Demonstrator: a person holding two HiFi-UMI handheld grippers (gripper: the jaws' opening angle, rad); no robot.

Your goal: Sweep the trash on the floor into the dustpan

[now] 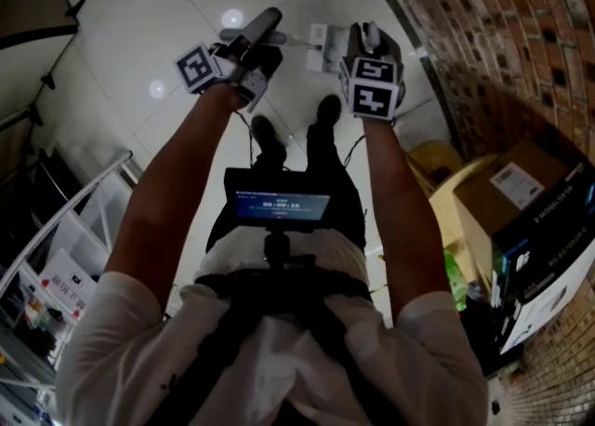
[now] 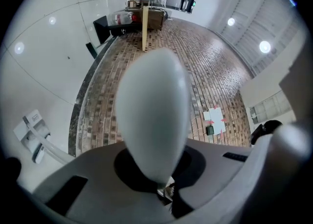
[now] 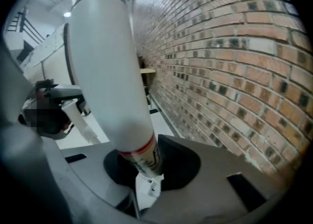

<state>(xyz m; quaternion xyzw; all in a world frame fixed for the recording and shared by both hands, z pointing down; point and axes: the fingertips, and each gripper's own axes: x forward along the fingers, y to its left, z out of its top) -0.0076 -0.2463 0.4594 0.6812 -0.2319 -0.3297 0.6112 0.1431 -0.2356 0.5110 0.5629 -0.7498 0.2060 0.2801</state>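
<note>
Plainly, you are near the start: nothing in these views shows as swept. Your left tool [image 2: 159,184] is clamped fully on a pale rounded handle [image 2: 154,105], which sticks out ahead of it over the floor [image 1: 186,24]. Your right tool [image 3: 146,181] has a white handle [image 3: 110,71] with a red band seated between its jaws. They stand only slightly apart around it, and I judge that they grip it.

Which handle belongs to the broom and which to the dustpan I cannot tell, since no brush head or pan comes into view. From the head view, a white flat piece [image 1: 319,47] lies on the floor between the two tools, ahead of your shoes [image 1: 266,134] and not far from the brick wall [image 1: 483,33]. It may be trash or part of the pan; that is unclear.

By my reading, both implements are in hand and everything else is left: setting the pan by the trash, then brushing it in.
</note>
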